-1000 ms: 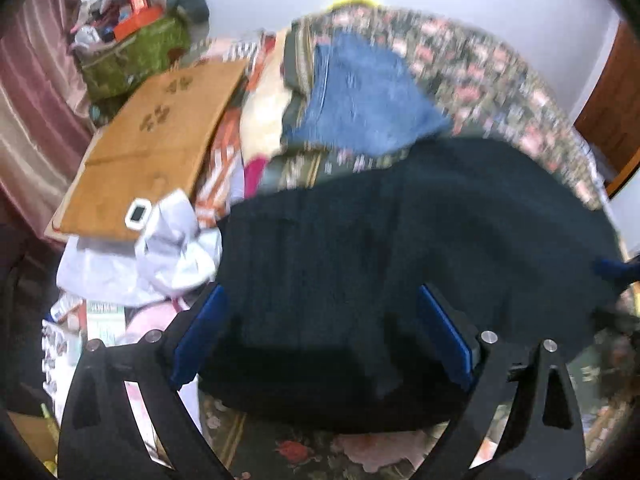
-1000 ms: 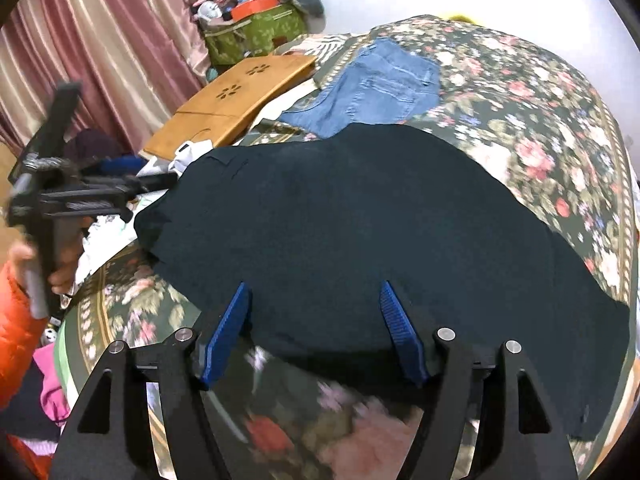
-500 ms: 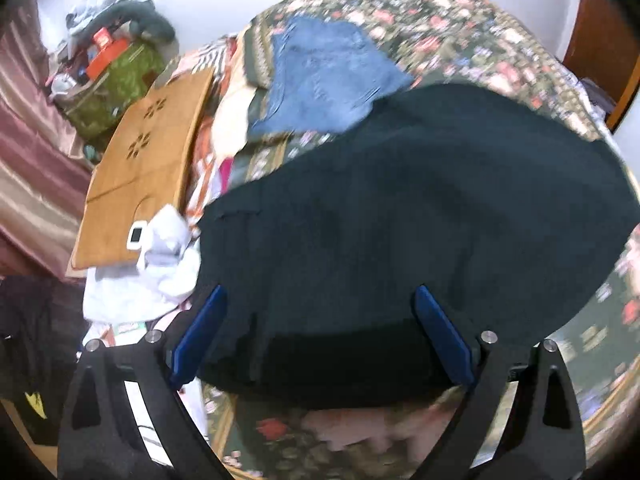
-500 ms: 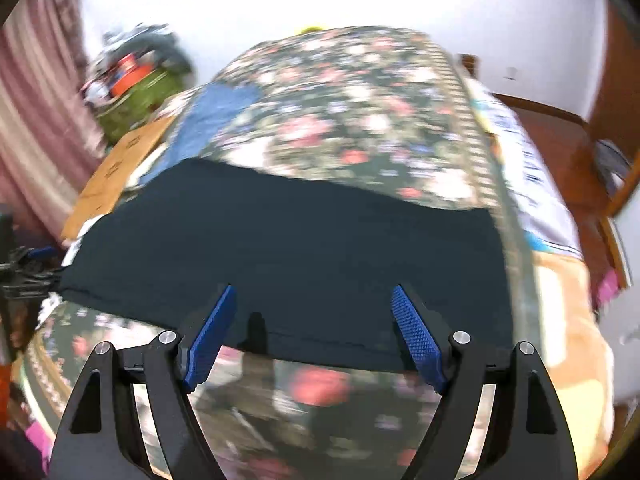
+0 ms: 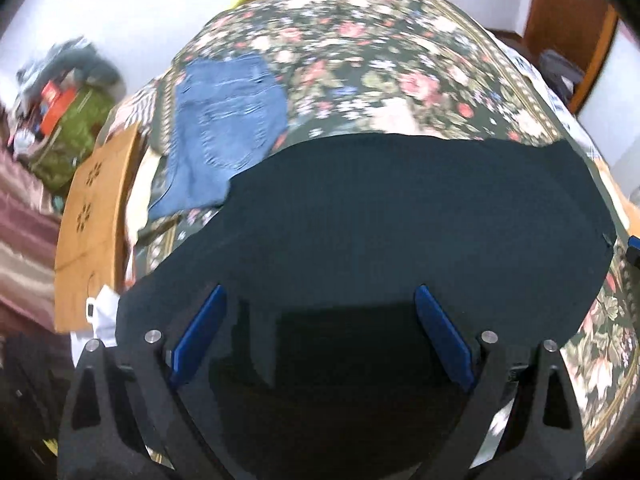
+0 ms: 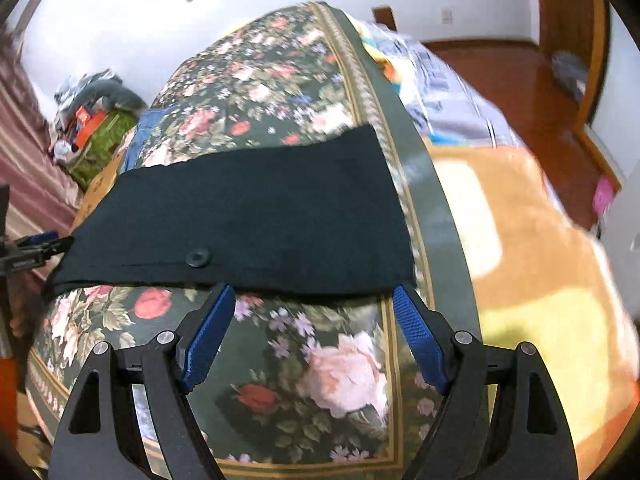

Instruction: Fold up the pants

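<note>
surface: floral bedspread (image 6: 256, 92) on a bed, white walls, wooden floor (image 6: 520, 76) seen only from the right wrist | dark pants (image 5: 400, 216) spread flat along the near edge | folded jeans (image 5: 224, 120) toward the far left corner, clear only from the left wrist | left gripper (image 5: 318, 300) jaws spread over the pants | right gripper (image 6: 310, 296) jaws spread at the pants' near hem

Place: a home bedroom.
Bed: it carried a floral bedspread (image 6: 280, 92).
Beside the bed: striped curtains (image 6: 24, 148), a cluttered green bag (image 5: 68, 136), a wooden door (image 5: 568, 28) and polished wood floor (image 6: 500, 80) stood around it.
</note>
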{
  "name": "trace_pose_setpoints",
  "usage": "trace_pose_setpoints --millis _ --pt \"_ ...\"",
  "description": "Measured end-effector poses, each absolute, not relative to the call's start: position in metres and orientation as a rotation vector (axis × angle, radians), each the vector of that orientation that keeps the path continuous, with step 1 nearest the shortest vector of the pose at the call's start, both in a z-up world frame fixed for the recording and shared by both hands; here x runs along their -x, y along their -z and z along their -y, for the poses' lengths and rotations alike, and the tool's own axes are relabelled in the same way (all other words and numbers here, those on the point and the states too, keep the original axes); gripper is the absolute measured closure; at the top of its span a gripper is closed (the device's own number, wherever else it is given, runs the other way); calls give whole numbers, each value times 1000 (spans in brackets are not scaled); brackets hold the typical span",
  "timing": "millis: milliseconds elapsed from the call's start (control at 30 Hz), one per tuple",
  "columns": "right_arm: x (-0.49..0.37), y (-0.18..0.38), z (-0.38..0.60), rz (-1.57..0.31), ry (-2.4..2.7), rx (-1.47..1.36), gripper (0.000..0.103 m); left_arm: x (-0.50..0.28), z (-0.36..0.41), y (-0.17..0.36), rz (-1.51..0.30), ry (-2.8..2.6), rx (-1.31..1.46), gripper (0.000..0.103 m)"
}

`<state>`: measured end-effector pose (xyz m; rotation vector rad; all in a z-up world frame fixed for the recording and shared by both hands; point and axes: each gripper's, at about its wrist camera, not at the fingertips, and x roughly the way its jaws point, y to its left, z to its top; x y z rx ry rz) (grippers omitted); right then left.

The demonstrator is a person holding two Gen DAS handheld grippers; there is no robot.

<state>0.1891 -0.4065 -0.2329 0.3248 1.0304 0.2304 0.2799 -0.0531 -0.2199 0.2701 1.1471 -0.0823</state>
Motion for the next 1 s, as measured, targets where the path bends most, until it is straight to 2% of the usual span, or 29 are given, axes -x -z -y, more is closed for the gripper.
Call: trace_pose_setpoints --millis 233,600,833,900,967,1000 --pt "-191 247 420 -1078 -268 -457 24 -291 109 232 -1206 222 -317 6" --pt "-202 268 434 -1084 -284 -710 24 -308 182 244 -1188 300 -460 4" --pt "-217 270 424 -1094 -253 -638 25 -311 201 250 -1177 329 -447 4" --pt "-219 269 422 -1090 -242 -621 32 -313 201 251 -1181 333 -426 4" --pt "-223 272 426 -1097 -214 -628 59 -312 199 250 -1185 334 -411 4" --pt "-226 275 429 -1106 -202 -643 66 -312 198 249 -1188 338 -400 4"
